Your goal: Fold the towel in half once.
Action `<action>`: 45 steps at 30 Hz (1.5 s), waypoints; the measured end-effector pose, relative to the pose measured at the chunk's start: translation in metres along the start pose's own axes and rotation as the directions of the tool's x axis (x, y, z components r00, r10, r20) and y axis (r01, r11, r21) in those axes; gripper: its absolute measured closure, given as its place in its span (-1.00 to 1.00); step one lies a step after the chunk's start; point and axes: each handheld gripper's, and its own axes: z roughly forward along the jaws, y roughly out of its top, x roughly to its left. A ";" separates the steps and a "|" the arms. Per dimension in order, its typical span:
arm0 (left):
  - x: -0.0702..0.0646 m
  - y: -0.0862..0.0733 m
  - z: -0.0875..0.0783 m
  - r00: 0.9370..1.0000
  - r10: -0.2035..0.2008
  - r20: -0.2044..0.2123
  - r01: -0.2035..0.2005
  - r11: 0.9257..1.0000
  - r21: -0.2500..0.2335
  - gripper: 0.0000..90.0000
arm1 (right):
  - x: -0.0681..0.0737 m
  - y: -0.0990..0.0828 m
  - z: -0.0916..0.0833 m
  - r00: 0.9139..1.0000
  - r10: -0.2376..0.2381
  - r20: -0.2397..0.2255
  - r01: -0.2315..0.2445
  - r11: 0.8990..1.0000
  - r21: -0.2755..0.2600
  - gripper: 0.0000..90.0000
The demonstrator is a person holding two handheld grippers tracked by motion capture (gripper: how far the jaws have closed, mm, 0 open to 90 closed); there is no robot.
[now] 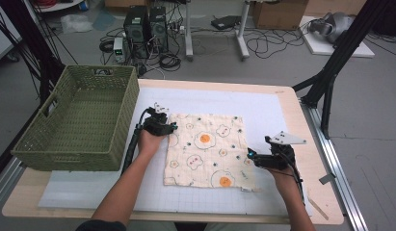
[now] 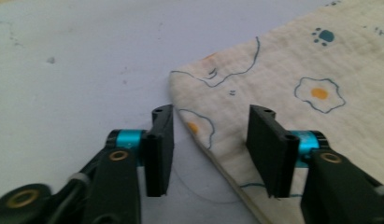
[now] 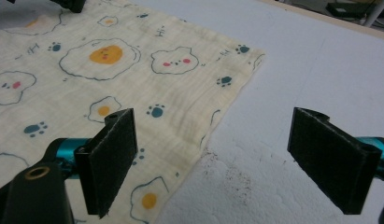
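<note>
High view: a cream square muslin cloth printed with fried eggs and blue paw marks (image 1: pixel 205 150) lies flat at the middle of the pale wooden surface (image 1: pixel 287 98), on a white gridded mat (image 1: pixel 263 110). The left tool (image 1: pixel 172 126) sits at the cloth's 10 o'clock corner, held by the person's left hand (image 1: pixel 150 139). The right tool (image 1: pixel 251 154) sits at the cloth's 4 o'clock edge, held by the right hand (image 1: pixel 282 168) and topped by a grey three-cornered plate (image 1: pixel 287 139). A green woven plastic basket (image 1: pixel 77 118) stands at 9 o'clock of the cloth, well apart from it, at the surface's left end.

Left gripper view: the left tool (image 2: pixel 210 147) is partly open — its two black jaws stand to either side of the cloth's (image 2: pixel 292 79) hemmed edge near the corner, one jaw over the bare mat (image 2: pixel 77 60), the other over the fabric. Nothing is pinched between them.

Right gripper view: the right tool (image 3: pixel 217 163) is spread wide, holding nothing. Its left jaw hangs over the cloth (image 3: pixel 110 65); its right jaw hangs over the mat (image 3: pixel 320 65), with the cloth's edge running between them. Dark specks dot the mat just beside that edge.
</note>
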 end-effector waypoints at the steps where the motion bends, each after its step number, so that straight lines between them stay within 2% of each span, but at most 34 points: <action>1: -0.001 0.000 0.000 1.000 0.012 0.007 -0.012 1.000 -0.002 0.35 | -0.002 0.001 0.002 1.000 0.001 0.005 -0.001 1.000 0.004 -0.66; 5: -0.006 0.000 0.000 0.998 0.054 0.030 -0.054 0.999 -0.005 0.77 | -0.009 0.008 0.012 0.999 0.031 0.017 -0.032 0.999 0.033 -0.63; 7: -0.005 0.000 0.000 0.999 0.036 0.037 -0.036 0.999 -0.005 0.87 | -0.014 0.014 0.022 0.999 0.031 0.029 -0.032 0.998 0.051 -0.64; 8: -0.004 0.000 0.000 0.999 0.026 0.040 -0.026 1.000 -0.005 0.88 | -0.017 0.016 0.027 0.999 0.040 0.031 -0.042 0.997 0.064 -0.64; 11: 0.001 -0.001 -0.001 0.998 -0.042 0.051 0.043 0.999 -0.012 0.89 | -0.024 0.025 0.047 0.998 0.051 0.032 -0.054 0.994 0.091 -0.62; 13: 0.004 -0.001 -0.002 0.996 -0.065 0.058 0.066 0.998 -0.015 0.89 | -0.027 0.030 0.060 0.998 0.052 0.029 -0.055 0.991 0.121 -0.53; 15: 0.004 -0.001 -0.002 0.996 -0.065 0.058 0.066 0.998 -0.016 0.89 | -0.031 0.034 0.073 0.998 0.060 0.030 -0.064 0.988 0.141 -0.47; 17: 0.003 -0.001 -0.002 0.997 -0.056 0.056 0.057 0.998 -0.016 0.89 | -0.034 0.039 0.087 0.997 0.068 0.033 -0.072 0.984 0.165 -0.26; 20: 0.004 -0.001 -0.002 0.996 -0.060 0.060 0.062 0.998 -0.018 0.89 | -0.035 0.044 0.101 0.997 0.061 0.048 -0.069 0.980 0.186 -0.08; 24: 0.004 -0.001 -0.002 0.996 -0.070 0.064 0.071 0.997 -0.017 0.89 | -0.032 0.046 0.119 0.997 0.059 0.043 -0.067 0.969 0.236 -0.03; 26: 0.005 -0.001 -0.002 0.995 -0.069 0.067 0.070 0.997 -0.012 0.89 | -0.032 0.047 0.123 0.997 0.067 0.028 -0.071 0.973 0.220 0.11; 29: 0.005 -0.001 -0.002 0.995 -0.072 0.072 0.073 0.997 -0.009 0.89 | -0.031 0.047 0.124 0.998 0.055 -0.001 -0.053 0.975 0.218 0.36; 32: 0.005 -0.001 -0.003 0.995 -0.071 0.066 0.072 0.997 -0.010 0.90 | -0.030 0.048 0.124 0.996 0.064 -0.054 -0.050 0.973 0.227 0.81; 33: 0.005 -0.001 -0.003 0.996 -0.070 0.063 0.071 0.997 -0.014 0.90 | -0.029 0.049 0.124 0.996 0.062 -0.070 -0.045 0.972 0.232 0.89; 35: 0.005 0.002 -0.006 0.996 -0.079 0.047 0.081 0.996 -0.047 0.91 | -0.028 0.050 0.124 0.997 0.036 -0.068 -0.018 0.971 0.238 0.91; 37: 0.007 0.005 -0.010 0.995 -0.090 0.043 0.093 0.992 -0.085 0.91 | -0.026 0.053 0.124 0.999 0.000 -0.037 0.009 0.971 0.240 0.91; 40: 0.009 0.007 -0.014 0.993 -0.109 0.047 0.114 0.985 -0.129 0.91 | -0.028 0.056 0.120 1.000 0.012 -0.004 -0.010 0.980 0.199 0.92; 43: 0.011 0.009 -0.019 0.993 -0.109 0.052 0.116 0.982 -0.147 0.91 | -0.027 0.059 0.116 1.000 0.001 0.005 -0.002 0.988 0.155 0.91; 45: 0.011 0.009 -0.022 0.992 -0.106 0.067 0.115 0.982 -0.151 0.91 | -0.025 0.061 0.113 1.000 -0.001 -0.006 0.002 0.989 0.147 0.91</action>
